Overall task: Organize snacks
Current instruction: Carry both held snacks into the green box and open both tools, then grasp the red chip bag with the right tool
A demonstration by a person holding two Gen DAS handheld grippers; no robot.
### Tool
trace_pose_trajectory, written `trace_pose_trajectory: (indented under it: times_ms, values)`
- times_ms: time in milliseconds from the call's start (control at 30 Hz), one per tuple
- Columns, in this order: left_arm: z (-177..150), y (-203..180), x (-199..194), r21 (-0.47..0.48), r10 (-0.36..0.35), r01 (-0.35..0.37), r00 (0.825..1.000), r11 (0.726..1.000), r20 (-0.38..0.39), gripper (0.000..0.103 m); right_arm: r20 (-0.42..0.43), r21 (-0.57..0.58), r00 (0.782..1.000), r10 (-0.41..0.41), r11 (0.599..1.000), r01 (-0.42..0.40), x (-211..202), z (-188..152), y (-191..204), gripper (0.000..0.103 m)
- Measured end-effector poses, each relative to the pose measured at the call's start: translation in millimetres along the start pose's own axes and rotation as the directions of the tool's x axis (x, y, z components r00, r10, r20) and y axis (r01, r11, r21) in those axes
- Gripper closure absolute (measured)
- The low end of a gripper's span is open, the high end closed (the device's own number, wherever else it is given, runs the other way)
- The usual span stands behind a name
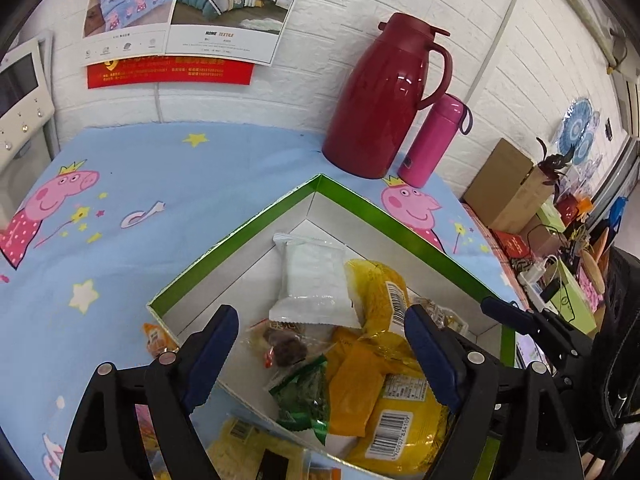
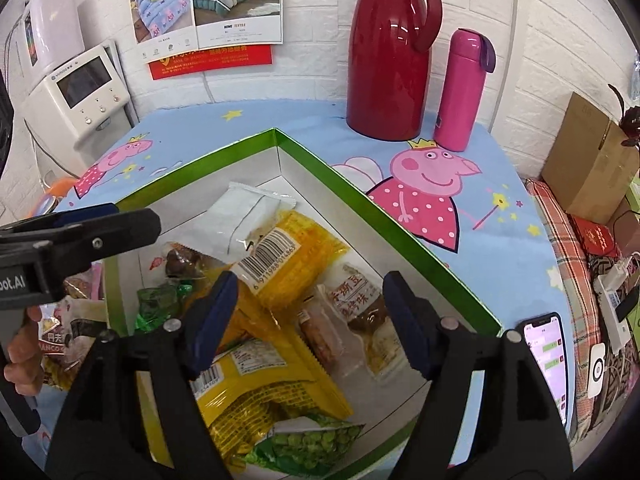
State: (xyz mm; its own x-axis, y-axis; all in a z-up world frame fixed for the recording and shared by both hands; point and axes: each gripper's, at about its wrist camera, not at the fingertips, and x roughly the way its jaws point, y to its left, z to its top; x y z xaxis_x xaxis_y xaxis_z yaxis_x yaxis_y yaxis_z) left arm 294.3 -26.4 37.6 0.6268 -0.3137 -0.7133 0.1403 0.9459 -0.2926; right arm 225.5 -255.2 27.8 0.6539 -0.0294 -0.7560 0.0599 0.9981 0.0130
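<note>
Both grippers are held over the green-rimmed box [image 2: 408, 224] on the cartoon-pig tablecloth [image 1: 168, 184], tilted down so the box's inside is looked into from the near side. The left gripper [image 1: 320, 344] is seen with its blue-padded fingers spread wide apart and nothing caught between them, hanging above the near-left part of the box; in the right wrist view the same tool shows up from the side at the left edge, gripped by a hand [image 2: 22, 344] that's mostly cut off by the frame. The right gripper [image 2: 308, 316] is likewise held wide open and empty, over the near-right part of the box. The snacks are piled inside the box: a white packet [image 1: 314, 276] toward the far corner, yellow barcode bags [image 2: 288, 256] stacked in the middle, a clear pack with brown pieces [image 1: 284, 346], a green-wrapped one [image 1: 306, 396], a green pea bag [image 2: 308, 446] at the near edge and a pack with red print [image 2: 360, 300] on the right. A few more packets are left outside the box at its left side, but those are half hidden behind the fingers and the left tool, so what they are can't really be made out. The lower snacks in the pile are covered by the ones on top. A red jug [image 2: 388, 52] and pink bottle [image 2: 460, 92] are stood at the back by the wall, and a phone [image 2: 546, 356] is lying just past the box's right corner, partly blocked by the right finger.
</note>
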Motion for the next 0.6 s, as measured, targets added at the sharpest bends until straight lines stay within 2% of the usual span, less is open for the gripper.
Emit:
trace_pose_trajectory:
  times_ms: [333,500,600]
  values:
    - [-36.7,-20.0,-68.5,0.066,0.004,-0.006,0.999,0.998,0.033,0.016,0.145,0.028,0.988,0.053,0.998,-0.057,-92.1,-27.6,9.6,0.019]
    - [-66.4,-22.8,-101.0,0.082,0.009,-0.014,0.999,0.997,0.052,0.016,0.208,0.058,0.975,0.079,0.994,-0.093,-130.1,-60.0,10.1,0.013]
    - [-86.2,-22.1,-115.0,0.088,0.015,-0.021,0.998,0.996,0.067,0.016,0.225,0.074,0.971,0.083,0.992,-0.102,-141.5,-83.1,10.5,0.012]
